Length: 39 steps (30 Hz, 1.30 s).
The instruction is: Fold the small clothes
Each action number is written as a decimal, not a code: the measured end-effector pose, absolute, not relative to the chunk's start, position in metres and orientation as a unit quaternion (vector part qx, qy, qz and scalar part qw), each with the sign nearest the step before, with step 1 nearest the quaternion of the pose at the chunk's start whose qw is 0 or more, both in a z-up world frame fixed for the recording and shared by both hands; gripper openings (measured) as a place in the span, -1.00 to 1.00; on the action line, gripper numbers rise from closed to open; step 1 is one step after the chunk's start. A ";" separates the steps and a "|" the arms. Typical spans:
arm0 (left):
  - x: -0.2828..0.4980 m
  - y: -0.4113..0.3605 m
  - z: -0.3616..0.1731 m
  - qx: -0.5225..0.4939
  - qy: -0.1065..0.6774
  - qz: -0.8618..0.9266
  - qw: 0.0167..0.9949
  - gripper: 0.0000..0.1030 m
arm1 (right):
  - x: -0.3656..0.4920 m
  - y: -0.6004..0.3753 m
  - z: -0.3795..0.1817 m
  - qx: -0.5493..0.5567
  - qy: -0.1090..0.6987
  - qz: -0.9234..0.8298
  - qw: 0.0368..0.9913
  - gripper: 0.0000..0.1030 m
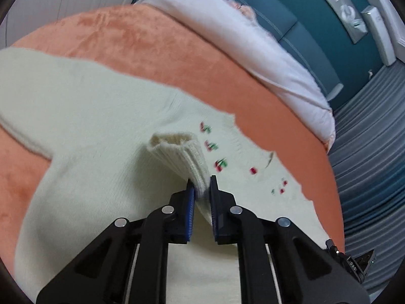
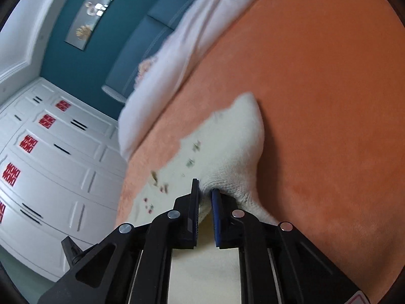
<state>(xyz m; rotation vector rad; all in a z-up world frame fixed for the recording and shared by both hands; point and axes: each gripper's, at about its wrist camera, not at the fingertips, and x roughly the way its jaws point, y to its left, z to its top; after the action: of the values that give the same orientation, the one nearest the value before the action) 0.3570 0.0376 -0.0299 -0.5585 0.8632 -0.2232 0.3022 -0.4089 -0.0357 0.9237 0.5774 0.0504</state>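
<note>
A small cream knit sweater (image 1: 88,116) with red cherry embroidery lies spread on an orange blanket (image 1: 152,45). My left gripper (image 1: 201,181) is shut on its ribbed sleeve cuff (image 1: 182,152), which stands up above the sweater's body. In the right wrist view my right gripper (image 2: 205,187) is shut on a fold of the same sweater (image 2: 227,139), lifted off the orange blanket (image 2: 316,101). The fabric behind each pair of jaws is hidden.
A white pillow (image 1: 253,48) lies along the far side of the blanket, before a teal headboard (image 1: 316,25). A grey striped carpet (image 1: 367,139) is at the right. White cabinet doors with red emblems (image 2: 45,152) stand at the left of the right wrist view.
</note>
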 end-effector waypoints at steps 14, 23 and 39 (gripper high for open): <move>0.346 0.044 -0.091 -0.283 0.461 -0.102 0.835 -0.54 | 0.298 -0.422 -0.087 0.407 0.356 -0.022 0.841 -0.65; 0.188 0.161 -0.063 -0.240 0.478 -0.020 0.844 0.68 | 0.128 -0.383 -0.052 0.271 0.450 -0.069 0.848 0.33; 0.109 0.140 -0.056 -0.259 0.537 -0.073 0.800 -0.80 | 0.060 -0.354 -0.041 0.367 0.450 -0.025 0.814 -0.86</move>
<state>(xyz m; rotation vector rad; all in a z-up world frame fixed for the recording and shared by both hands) 0.1089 0.1395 -0.0564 -0.5548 1.1511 -0.1564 0.0600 -0.3544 -0.0406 0.7830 0.9615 -0.0537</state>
